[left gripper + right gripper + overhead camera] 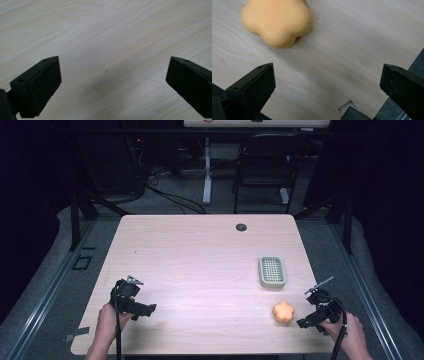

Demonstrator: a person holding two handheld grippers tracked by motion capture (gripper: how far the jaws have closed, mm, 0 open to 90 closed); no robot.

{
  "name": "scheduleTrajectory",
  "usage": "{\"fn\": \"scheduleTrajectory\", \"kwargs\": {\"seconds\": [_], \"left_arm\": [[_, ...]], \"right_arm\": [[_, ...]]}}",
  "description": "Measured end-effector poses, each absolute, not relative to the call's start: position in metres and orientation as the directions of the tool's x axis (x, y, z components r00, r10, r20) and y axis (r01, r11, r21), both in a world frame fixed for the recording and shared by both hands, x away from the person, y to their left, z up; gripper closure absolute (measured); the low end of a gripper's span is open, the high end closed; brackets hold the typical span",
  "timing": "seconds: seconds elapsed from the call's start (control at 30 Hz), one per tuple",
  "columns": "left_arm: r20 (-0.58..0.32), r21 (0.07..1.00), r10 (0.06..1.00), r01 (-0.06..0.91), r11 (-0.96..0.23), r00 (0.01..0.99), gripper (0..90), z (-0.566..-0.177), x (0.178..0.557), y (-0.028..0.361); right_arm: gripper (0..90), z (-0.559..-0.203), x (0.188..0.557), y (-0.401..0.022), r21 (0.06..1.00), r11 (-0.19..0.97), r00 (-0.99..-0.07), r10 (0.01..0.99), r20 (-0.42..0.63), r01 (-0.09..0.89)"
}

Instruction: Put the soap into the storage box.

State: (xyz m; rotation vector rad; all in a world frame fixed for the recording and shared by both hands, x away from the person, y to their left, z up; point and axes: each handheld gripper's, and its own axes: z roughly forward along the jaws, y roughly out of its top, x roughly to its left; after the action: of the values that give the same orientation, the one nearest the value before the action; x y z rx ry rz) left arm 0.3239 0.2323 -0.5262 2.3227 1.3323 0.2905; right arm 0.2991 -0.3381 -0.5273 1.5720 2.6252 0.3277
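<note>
An orange flower-shaped soap [283, 312] lies on the light wooden table [200, 250] near its front right; in the right gripper view the soap [277, 21] sits beyond the left jaw. A pale green slotted dish [272, 271] stands just behind it. My right gripper [306, 319] hovers at the table's right front corner, a little right of the soap, open with nothing between its jaws [325, 82]. My left gripper [145, 310] is at the front left, open over bare wood [112, 75].
A small dark round grommet [241, 227] sits near the table's far edge. A black chair [265, 165] and a white desk leg [207, 170] stand beyond the table, with cables on the floor. The table's right edge runs close under my right gripper.
</note>
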Motion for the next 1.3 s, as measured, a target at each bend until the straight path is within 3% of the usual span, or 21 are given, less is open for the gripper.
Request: {"fn": "scheduleTrajectory", "kwargs": {"seconds": [0.37,0.53,0.6,0.67,1.3], "left_arm": [[-0.036,0.477,0.851,0.757,-0.446,0.524,0.0,-0.526,0.324,0.23],[-0.038,0.478,0.852,0.759,-0.443,0.522,0.0,-0.526,0.324,0.23],[-0.039,0.48,0.85,0.756,-0.445,0.525,0.0,-0.526,0.324,0.229],[-0.04,0.478,0.848,0.756,-0.448,0.528,0.0,-0.526,0.325,0.229],[-0.04,0.479,0.847,0.754,-0.45,0.531,0.0,-0.527,0.326,0.228]], "right_arm": [[0.0,-0.529,0.297,-0.337,0.222,0.439,-0.463,0.884,0.063,0.87],[0.0,-0.525,0.299,-0.337,0.183,0.48,-0.494,0.869,0.034,0.858],[0.0,-0.529,0.297,-0.334,0.225,0.441,-0.464,0.884,0.057,0.869],[0.0,-0.526,0.299,-0.334,0.191,0.474,-0.489,0.872,0.036,0.86],[0.0,-0.522,0.299,-0.323,0.197,0.502,-0.516,0.856,0.025,0.842]]}}
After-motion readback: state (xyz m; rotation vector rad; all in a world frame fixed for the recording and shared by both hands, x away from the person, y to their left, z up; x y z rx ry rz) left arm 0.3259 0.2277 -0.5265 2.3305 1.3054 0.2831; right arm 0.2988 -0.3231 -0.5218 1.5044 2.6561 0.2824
